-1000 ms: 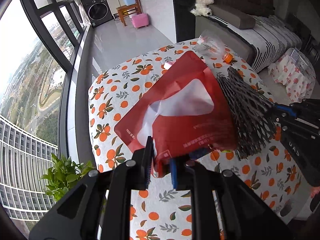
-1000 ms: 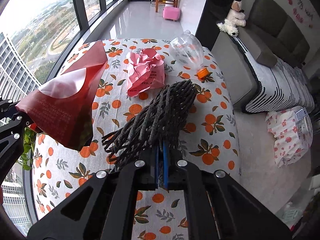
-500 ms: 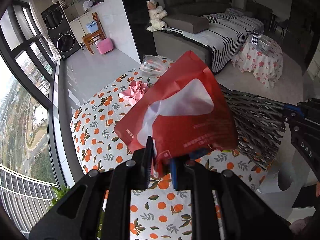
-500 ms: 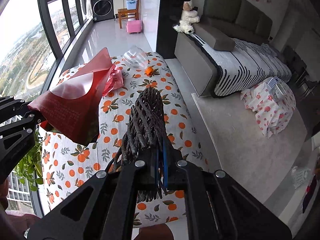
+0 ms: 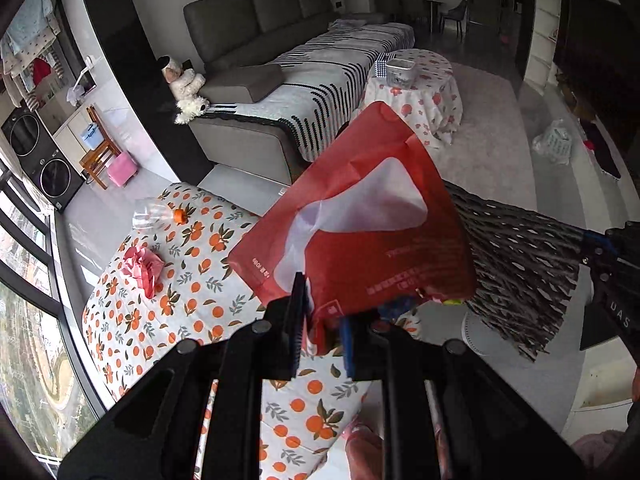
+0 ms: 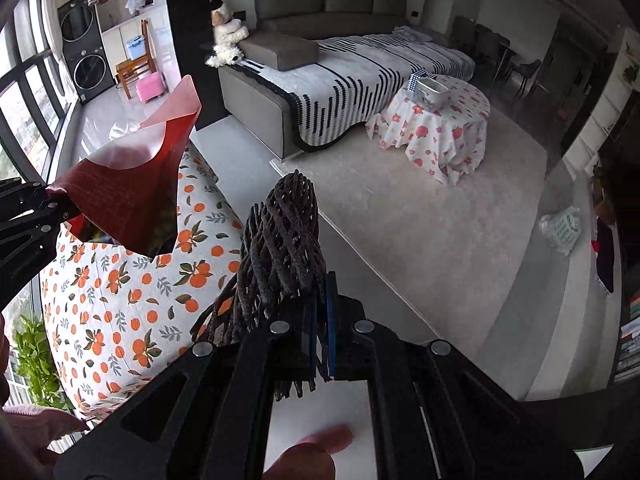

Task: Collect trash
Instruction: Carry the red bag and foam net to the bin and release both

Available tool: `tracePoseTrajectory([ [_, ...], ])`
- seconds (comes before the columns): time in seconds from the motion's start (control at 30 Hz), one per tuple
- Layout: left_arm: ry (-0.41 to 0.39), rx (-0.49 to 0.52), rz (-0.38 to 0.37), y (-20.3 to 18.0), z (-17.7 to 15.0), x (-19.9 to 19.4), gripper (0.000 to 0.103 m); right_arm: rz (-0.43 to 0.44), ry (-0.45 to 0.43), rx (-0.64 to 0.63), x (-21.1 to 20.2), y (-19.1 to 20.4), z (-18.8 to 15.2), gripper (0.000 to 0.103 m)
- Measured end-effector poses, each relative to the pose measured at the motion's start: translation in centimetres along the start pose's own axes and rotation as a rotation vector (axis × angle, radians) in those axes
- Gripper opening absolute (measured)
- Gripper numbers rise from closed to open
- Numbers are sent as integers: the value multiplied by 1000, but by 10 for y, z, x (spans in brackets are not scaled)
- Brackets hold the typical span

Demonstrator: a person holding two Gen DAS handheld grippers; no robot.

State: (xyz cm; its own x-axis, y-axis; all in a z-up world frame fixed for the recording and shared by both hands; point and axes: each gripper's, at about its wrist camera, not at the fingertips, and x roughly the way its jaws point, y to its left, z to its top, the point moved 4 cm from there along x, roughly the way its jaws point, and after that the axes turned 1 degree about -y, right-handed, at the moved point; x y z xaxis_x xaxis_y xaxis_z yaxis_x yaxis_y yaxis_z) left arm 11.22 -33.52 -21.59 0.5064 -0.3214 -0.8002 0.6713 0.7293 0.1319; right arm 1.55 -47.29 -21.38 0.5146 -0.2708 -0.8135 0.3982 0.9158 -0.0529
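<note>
Left gripper (image 5: 323,334) is clamping the lower edge of a red pouch (image 5: 360,240), jaws pressed together on the crinkled film. The pouch is glossy plastic, flat and roughly wedge-shaped, with a milky translucent window across its middle; it is hanging in the air above the near edge of the desk (image 5: 188,304). Small white print is running along its lower face, upside down and too fine to read; a short figure near its left corner looks like a weight mark, not legible for certain.

Right gripper (image 6: 319,332) is holding a black foam net sleeve (image 6: 280,248), jaws shut on its frayed lower end. The sleeve is an open diamond mesh of soft strands, tube-shaped with a rounded top, standing up out of the jaws, off the desk's right edge and above the floor. In the left wrist view the same sleeve (image 5: 516,256) is fanning out beside the pouch, and white letters "UAS" are showing on the right gripper's black body.

The desk is wearing a white cloth printed with oranges and green leaves. A crumpled pink paper wad (image 5: 142,266) is lying near its far left side. A crushed clear plastic bottle (image 5: 156,216) with an orange cap is lying at the far edge.
</note>
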Motion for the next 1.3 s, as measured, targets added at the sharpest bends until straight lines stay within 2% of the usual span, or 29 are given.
tracePoseTrajectory([
  [0.3, 19, 101, -156, -167, 2, -12, 16, -105, 23, 123, -40, -143, -80, 3],
  [0.47, 31, 199, -212, -241, 7, -13, 16, -145, 47, 214, -46, -199, -114, 3],
  [0.63, 58, 313, -262, -301, 11, 3, 16, -179, 99, 316, -34, -240, -147, 3],
  [0.9, 116, 449, -338, -381, 14, 74, 16, -232, 185, 433, 25, -294, -188, 3],
  [1.07, 153, 518, -372, -425, -1, 135, 16, -273, 206, 491, 85, -323, -211, 3],
  [1.3, 194, 591, -390, -472, -34, 221, 16, -266, 257, 573, 185, -351, -256, 3],
])
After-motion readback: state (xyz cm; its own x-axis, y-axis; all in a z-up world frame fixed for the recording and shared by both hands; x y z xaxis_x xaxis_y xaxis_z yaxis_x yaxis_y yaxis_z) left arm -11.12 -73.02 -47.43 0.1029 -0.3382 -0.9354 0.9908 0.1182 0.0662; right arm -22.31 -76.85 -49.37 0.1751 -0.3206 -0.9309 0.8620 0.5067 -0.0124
